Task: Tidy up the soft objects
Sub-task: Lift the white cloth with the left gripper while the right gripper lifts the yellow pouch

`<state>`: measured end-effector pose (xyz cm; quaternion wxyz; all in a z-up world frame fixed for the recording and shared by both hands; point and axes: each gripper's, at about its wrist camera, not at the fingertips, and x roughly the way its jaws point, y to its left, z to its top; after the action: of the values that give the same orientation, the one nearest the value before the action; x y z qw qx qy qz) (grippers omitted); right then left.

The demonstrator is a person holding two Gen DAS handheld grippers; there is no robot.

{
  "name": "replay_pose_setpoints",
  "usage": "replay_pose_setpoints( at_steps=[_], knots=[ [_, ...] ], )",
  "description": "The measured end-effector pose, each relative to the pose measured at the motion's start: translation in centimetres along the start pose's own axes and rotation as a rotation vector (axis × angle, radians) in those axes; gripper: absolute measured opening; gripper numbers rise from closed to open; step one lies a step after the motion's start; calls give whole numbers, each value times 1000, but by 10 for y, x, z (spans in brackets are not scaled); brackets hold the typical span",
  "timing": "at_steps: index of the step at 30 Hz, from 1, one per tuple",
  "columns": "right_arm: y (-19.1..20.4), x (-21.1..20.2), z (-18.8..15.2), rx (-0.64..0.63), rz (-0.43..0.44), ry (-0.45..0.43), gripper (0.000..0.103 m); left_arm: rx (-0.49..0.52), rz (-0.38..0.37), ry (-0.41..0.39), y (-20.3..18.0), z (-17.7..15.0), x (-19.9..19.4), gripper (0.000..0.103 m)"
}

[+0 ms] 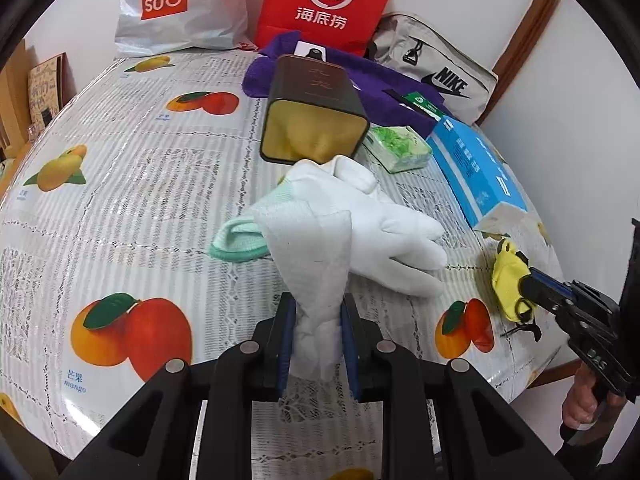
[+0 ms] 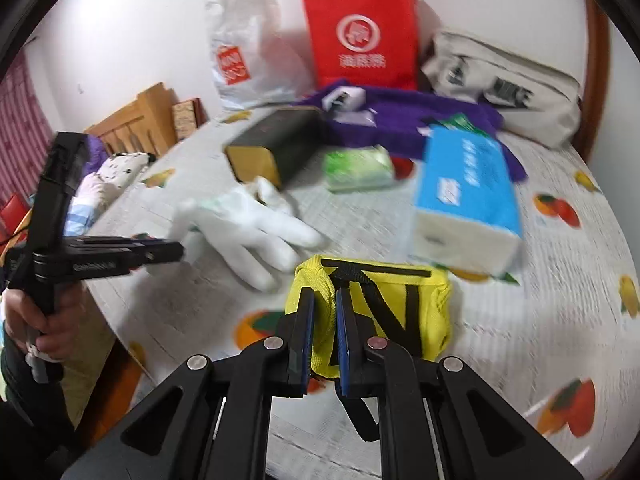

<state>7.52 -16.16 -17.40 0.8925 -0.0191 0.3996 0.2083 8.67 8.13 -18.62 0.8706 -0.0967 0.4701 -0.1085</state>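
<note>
My left gripper point(image 1: 316, 308) is shut on a white paper towel point(image 1: 316, 256), held just above the table in front of a white glove point(image 1: 384, 232) with a green cuff. My right gripper point(image 2: 322, 300) is shut on the corner of a yellow pouch point(image 2: 392, 300) with black straps; the pouch also shows at the right of the left wrist view point(image 1: 510, 276). The glove point(image 2: 256, 220) lies left of the pouch in the right wrist view. The left gripper point(image 2: 176, 250) shows at the left there.
On the fruit-print tablecloth point(image 1: 120, 160) lie a dark tin box point(image 1: 316, 116) on its side, a green tissue pack point(image 1: 400, 148), a blue tissue box point(image 1: 476, 168) and a purple towel point(image 1: 376, 84). At the back wall stand a Miniso bag point(image 1: 176, 4), a red bag point(image 1: 328, 0) and a Nike bag point(image 1: 440, 68).
</note>
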Motion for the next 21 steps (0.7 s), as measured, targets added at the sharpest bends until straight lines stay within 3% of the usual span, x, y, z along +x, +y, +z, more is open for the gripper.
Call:
replay_pose_setpoints(
  at_steps=[3,5,7,10,11,12,15,17,21],
  knots=[
    [-11,15,-7,11,-20,43,15,4,3,10,-4,0,4,21],
    [-16,21,-10,22,3,45,23,8,6,15,-5,0,5,21],
    [-16,25,-14,31,23,48,43,8,10,19,-5,-1,6,22],
    [-10,28,-19,-13,-6,31,45,1,13,22,-4,-1,7,22],
    [-7,31,-21,-30,-24,30,43,-2,11,22,-3,-1,8,22],
    [-5,34,-23,-48,-55,30,30,-5,6,20,-3,0,8,22],
    [-5,33,-23,-58,-66,6,25,5,-6,9,-5,0,6,22],
    [-9,28,-20,-38,-56,-1,15,11,-14,-2,-6,2,2,22],
    [-16,16,-15,3,-32,-14,9,15,-23,-12,-8,7,-2,22]
  ],
)
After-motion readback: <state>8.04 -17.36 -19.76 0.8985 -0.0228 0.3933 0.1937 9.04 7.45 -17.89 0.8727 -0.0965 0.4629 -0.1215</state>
